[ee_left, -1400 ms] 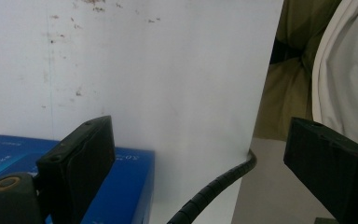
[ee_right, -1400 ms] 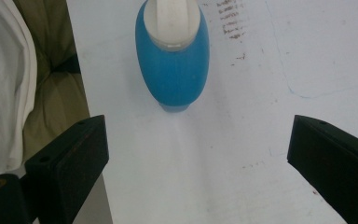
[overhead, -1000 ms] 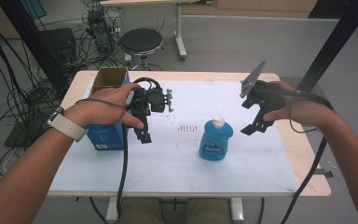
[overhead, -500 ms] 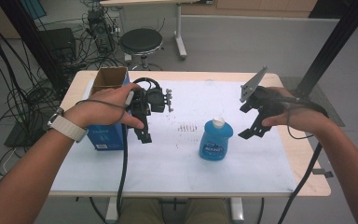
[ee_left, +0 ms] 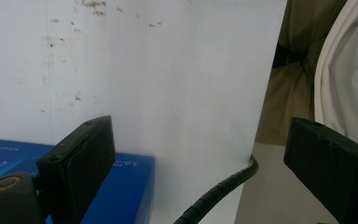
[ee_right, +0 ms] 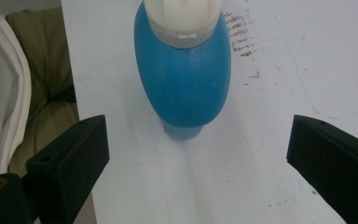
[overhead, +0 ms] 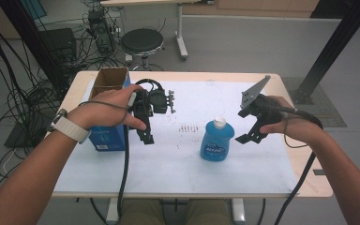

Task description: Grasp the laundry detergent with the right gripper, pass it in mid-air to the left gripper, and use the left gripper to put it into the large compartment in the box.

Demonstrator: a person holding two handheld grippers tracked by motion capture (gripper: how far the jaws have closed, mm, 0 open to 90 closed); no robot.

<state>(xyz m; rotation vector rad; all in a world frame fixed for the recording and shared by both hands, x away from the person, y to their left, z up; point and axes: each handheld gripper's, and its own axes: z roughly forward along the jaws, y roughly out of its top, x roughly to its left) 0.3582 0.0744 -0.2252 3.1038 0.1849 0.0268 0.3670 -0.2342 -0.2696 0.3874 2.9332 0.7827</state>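
White paper covers the table (overhead: 178, 164), and the right gripper (ee_right: 196, 154) holds its black jaws spread wide just beside the smooth, round blue bottle (ee_right: 182, 79) — left gripper (ee_left: 186, 158), spread too, by the blue box (overhead: 108, 138).

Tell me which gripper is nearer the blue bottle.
Right. The right gripper hangs open just to the right of the blue bottle, not touching it. The left gripper is farther off to the left, beside the box.
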